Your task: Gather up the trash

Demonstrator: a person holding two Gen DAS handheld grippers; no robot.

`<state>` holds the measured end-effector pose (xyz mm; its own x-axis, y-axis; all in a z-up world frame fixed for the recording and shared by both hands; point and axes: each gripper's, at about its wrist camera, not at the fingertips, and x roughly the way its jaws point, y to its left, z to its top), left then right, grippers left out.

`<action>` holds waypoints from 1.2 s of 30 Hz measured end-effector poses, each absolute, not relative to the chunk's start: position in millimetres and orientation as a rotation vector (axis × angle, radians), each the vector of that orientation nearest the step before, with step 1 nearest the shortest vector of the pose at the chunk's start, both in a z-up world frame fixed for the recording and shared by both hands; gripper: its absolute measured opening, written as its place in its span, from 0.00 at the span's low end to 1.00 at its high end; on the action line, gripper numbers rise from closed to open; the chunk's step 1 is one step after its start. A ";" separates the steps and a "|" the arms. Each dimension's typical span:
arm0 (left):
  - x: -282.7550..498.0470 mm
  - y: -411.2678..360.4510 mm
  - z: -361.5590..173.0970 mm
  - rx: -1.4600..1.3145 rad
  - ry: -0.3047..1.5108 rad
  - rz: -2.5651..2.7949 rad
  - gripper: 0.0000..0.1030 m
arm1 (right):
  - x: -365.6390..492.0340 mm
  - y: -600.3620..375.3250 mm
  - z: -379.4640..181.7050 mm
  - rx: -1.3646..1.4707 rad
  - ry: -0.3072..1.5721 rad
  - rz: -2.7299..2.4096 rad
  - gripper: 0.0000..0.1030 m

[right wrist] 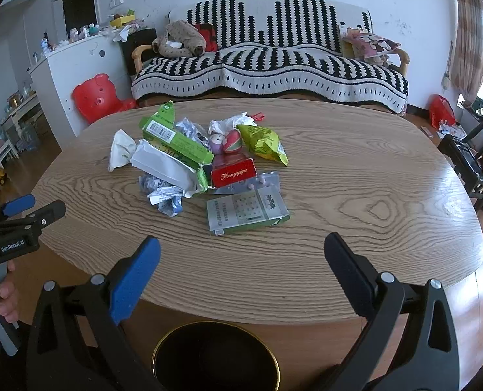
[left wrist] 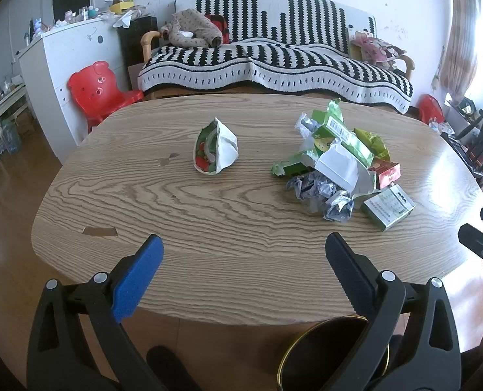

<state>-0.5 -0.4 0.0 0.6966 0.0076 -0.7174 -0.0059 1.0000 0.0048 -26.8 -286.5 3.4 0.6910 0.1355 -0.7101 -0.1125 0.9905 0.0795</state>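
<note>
Left wrist view: your left gripper (left wrist: 244, 254) is spread wide, holding nothing, hanging over the near edge of the wooden table (left wrist: 209, 215). Your right gripper (right wrist: 241, 254) is the same: jaws wide apart, empty, touching nothing. The trash pile (right wrist: 205, 166) sits mid-table ahead of it: green cartons, a red box (right wrist: 233, 173), a blister pack, crumpled paper. One folded paper wrapper (left wrist: 216, 146) lies apart, left of the pile. A black bin (right wrist: 216, 356) with a gold rim stands on the floor below the table's near edge.
</note>
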 end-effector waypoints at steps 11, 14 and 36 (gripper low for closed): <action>2.6 -3.8 -4.3 0.002 0.800 0.008 0.94 | -28.1 -287.3 5.8 0.032 0.789 0.142 0.95; 3.5 -4.5 -5.5 0.003 0.801 0.007 0.94 | -28.1 -287.5 5.7 0.032 0.790 0.140 0.95; 3.1 -5.3 -2.5 0.001 0.803 0.007 0.94 | -28.6 -287.5 6.3 0.035 0.788 0.142 0.95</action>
